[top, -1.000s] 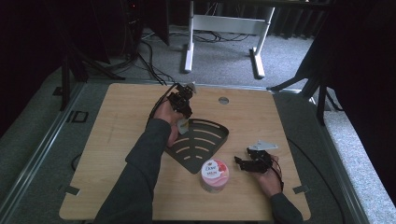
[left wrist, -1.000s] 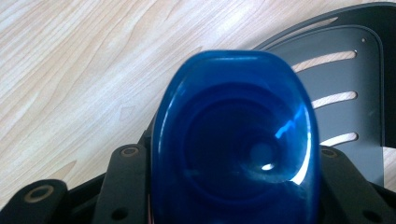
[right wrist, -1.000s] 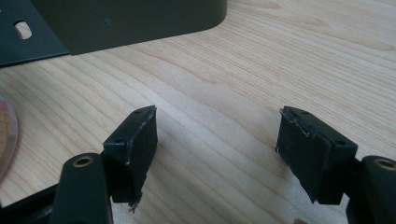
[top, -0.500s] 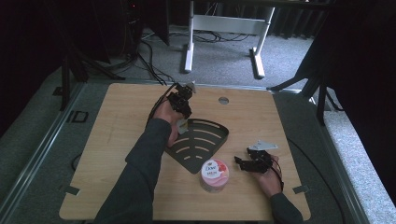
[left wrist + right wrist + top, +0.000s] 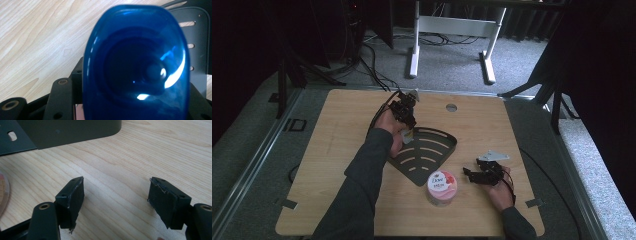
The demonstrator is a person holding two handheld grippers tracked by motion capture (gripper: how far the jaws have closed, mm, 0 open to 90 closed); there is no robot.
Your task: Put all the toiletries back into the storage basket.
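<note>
A deep blue, glossy bottle (image 5: 136, 65) sits end-on between the jaws of my left gripper (image 5: 135, 112), which is shut on it. From above, the left gripper (image 5: 406, 122) hangs over the back left corner of a dark, slotted, fan-shaped tray (image 5: 439, 137), and a small pale part of the held thing (image 5: 408, 135) shows beneath it. My right gripper (image 5: 469, 175) rests low on the table, right of a pink Dove jar (image 5: 442, 187). Its jaws stand wide open (image 5: 116, 192) over bare wood, with nothing between them.
The tray's dark wall (image 5: 75, 130) lies ahead of the right gripper, and the jar's edge (image 5: 3, 192) is at its left. Slots of the tray (image 5: 197, 30) show behind the bottle. A round cable hole (image 5: 451, 107) is near the table's far edge.
</note>
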